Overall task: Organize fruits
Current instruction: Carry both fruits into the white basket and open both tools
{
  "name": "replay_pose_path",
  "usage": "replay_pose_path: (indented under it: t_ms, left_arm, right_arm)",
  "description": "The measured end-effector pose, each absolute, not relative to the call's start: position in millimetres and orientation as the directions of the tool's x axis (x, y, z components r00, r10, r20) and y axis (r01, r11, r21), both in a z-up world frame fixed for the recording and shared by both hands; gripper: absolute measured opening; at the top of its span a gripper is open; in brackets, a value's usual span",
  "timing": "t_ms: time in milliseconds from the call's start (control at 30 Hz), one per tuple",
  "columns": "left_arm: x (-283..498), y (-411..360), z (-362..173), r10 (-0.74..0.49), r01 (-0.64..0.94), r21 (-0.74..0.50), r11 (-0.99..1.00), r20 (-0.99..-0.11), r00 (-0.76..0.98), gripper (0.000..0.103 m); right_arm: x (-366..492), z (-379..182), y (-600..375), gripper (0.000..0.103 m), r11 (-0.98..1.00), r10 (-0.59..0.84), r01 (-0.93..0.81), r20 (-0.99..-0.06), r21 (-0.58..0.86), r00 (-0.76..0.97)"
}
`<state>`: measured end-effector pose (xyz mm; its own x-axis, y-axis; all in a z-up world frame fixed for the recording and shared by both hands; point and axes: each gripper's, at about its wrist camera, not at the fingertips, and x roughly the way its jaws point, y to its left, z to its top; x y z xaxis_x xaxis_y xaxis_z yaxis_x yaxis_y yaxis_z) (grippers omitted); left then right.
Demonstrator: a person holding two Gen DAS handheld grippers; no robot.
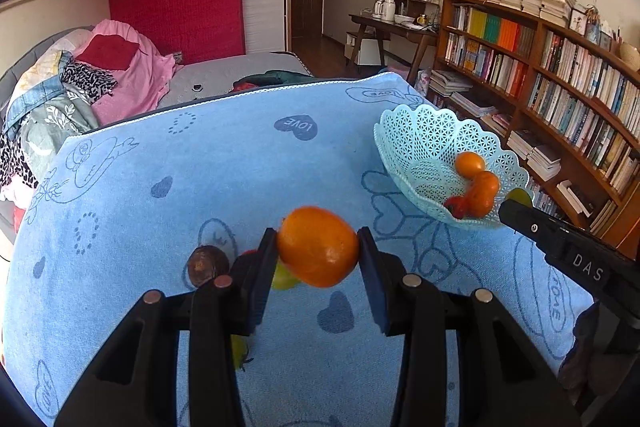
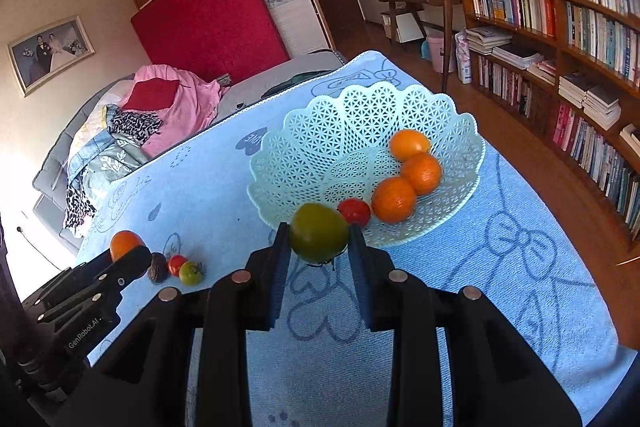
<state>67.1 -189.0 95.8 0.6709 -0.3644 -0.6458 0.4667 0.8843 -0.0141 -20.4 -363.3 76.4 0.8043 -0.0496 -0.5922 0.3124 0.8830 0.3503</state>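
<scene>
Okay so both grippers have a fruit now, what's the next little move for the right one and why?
Probably carry the right gripper a bit further forward over the basket before opening. It is shut on the green fruit, which sits at the basket's near rim, while three oranges and a red fruit fill the near right side.

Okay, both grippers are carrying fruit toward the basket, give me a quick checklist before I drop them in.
1. Left gripper clamped on the orange: ok.
2. Right gripper clamped on the green fruit: ok.
3. Basket upright on the blue cloth: ok.
4. Free room in the basket: ok, its left half is bare.
5. Right gripper's fruit over the basket: not ok, it sits at the near rim.
6. Fruit left on the cloth: not ok, three small pieces remain.
</scene>
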Motion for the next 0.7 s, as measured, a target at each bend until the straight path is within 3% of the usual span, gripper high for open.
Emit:
replay_pose_path:
  t_ms: [700]
  left_arm:
    - [101,-286,99,-0.473,0.597,-0.018,0.802,-0.630,0.616,0.041]
  right_arm:
    - [-2,63,-404,0.030,0.869,-0.114,0.376,-0.609,0.322,0.785]
